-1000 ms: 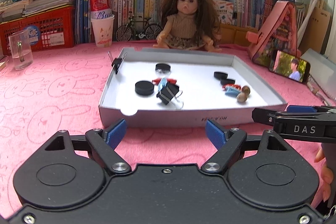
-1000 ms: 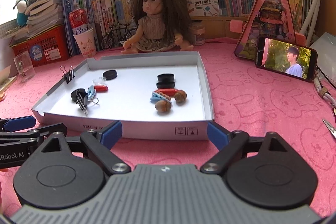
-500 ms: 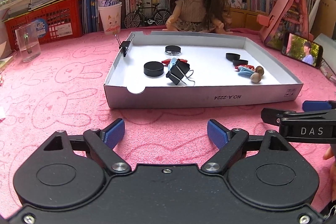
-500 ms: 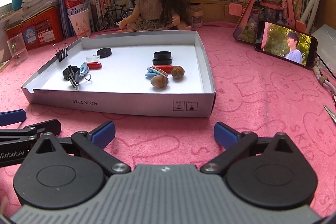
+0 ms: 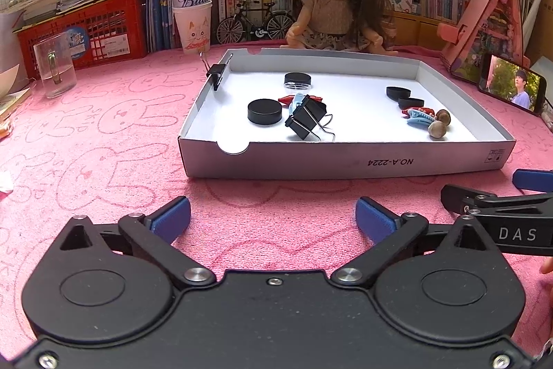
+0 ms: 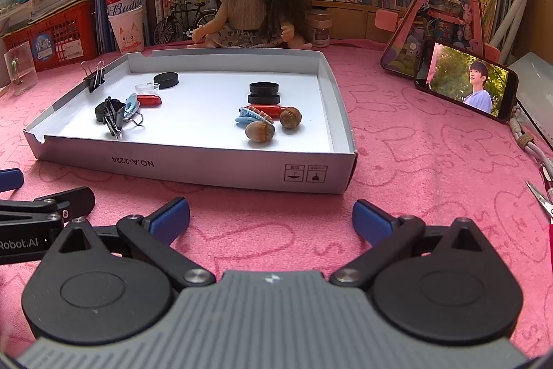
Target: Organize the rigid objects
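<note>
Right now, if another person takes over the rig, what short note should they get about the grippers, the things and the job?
Left gripper: fingers opening, nothing between them.
Right gripper: open, empty.
Both hover over the pink cloth in front of the tray.
In the tray: black discs, two nuts, blue clips, binder clip. One small clip sits on the tray's left wall.
Done: cannot tell. Left: nothing is held; sorting is still to do.
</note>
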The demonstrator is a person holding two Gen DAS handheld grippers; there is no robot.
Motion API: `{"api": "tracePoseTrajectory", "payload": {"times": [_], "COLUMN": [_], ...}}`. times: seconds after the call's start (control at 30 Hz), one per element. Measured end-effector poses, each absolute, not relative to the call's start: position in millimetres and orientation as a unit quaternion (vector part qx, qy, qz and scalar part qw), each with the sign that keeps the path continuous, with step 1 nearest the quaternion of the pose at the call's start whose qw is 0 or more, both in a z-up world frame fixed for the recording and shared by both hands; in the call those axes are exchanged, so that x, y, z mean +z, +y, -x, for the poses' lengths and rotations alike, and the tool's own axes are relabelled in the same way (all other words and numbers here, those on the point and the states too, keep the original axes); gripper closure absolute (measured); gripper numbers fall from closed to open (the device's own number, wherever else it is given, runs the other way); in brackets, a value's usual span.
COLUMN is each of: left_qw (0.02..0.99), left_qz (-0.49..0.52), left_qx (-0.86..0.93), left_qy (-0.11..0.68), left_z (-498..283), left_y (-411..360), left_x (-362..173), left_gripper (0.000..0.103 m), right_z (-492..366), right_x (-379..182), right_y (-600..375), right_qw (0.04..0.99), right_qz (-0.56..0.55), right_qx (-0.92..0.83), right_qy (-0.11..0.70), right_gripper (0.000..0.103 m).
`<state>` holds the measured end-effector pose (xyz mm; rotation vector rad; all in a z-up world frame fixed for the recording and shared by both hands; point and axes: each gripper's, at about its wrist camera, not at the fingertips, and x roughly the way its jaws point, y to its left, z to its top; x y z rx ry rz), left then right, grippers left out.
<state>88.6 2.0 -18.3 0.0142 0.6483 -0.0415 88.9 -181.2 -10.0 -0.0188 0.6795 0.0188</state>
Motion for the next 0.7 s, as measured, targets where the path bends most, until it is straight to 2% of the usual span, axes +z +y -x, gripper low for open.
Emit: {"api": "tracePoseTrajectory", "payload": {"times": [0.7], "left_qw": [0.947], "left_qz": [-0.006], "left_qx": [-0.02], "left_qy": [0.32], "left_z": [-90.1], "left_y": [3.0], "left_x": [-19.0], "left_gripper": [0.001], "right_z": [-88.9], "right_x": [-10.1], "right_y": [-181.1], "right_qw": [0.943], "right_qz": [0.009], "right_qx": [0.009], "right_qy": [0.333], "right_gripper": [0.0]}}
